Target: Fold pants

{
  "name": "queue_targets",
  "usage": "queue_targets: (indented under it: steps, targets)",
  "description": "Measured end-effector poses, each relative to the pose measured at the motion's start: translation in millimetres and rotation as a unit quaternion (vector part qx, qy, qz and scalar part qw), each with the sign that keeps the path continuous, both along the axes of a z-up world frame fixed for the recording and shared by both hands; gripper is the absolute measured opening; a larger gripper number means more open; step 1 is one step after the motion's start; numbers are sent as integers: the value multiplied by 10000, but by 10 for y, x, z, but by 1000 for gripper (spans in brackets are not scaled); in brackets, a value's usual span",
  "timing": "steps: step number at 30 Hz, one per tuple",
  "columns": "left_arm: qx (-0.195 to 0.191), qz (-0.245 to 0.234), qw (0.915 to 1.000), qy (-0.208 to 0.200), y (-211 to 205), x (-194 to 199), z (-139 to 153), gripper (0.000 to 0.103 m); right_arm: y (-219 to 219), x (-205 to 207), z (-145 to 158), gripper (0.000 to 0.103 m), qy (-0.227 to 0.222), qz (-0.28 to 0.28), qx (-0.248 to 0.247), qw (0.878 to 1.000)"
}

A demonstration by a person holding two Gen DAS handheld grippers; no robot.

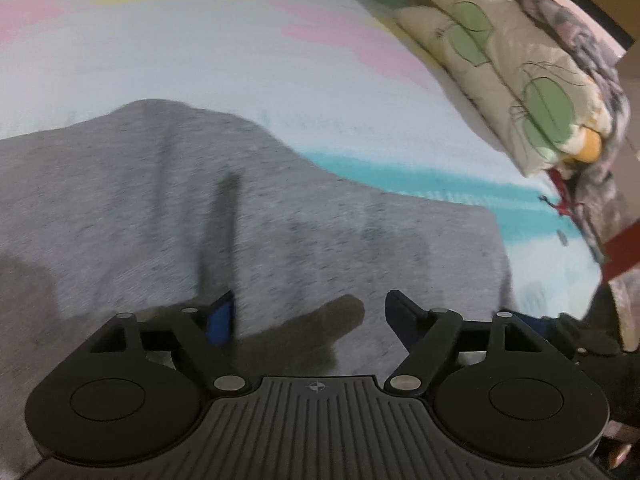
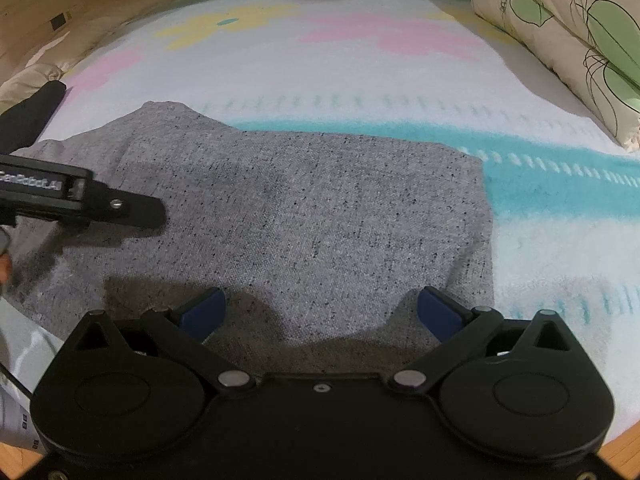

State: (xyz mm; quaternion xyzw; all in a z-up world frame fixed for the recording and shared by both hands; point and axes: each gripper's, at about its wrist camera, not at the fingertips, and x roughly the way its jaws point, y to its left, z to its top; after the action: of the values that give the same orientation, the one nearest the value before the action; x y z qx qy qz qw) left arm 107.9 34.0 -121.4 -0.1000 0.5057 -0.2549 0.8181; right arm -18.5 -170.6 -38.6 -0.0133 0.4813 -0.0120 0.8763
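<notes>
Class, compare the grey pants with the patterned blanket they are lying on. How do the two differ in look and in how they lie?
The grey pants are one speckled grey all over; the blanket is pale with pink, yellow and turquoise patches. The pants lie folded into a compact shape with layered edges, while the blanket is spread flat and wide beneath them. The pants cover only part of the blanket, which reaches well beyond them. Both are soft cloth, lying untouched.

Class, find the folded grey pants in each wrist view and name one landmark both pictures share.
Left wrist view: the grey pants fill the left and centre, just beyond the open left tongs.
Right wrist view: the grey pants lie across the centre, ahead of the open right tongs.
Shared landmark: the turquoise stripe on the bedspread, right of the pants.
</notes>
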Motion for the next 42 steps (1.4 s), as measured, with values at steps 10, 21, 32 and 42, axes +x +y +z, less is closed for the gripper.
queue_targets:
  steps: [10,21,32,42]
  targets:
    - [-19,349,9994,-11,69,-52,107,11,-23,-10,33,102,27,-35,27,10000]
    - [9,531,9979,372,300,-127,80,12,26,-72,149,102,131,68,156,9998]
    - [354,349,9987,-77,214,-157,264,30,-55,48,320,99,143,282,204,9993]
    - [840,191,9944,-612,225,-259,380,30,-181,522,142,83,237,-203,176,9994]
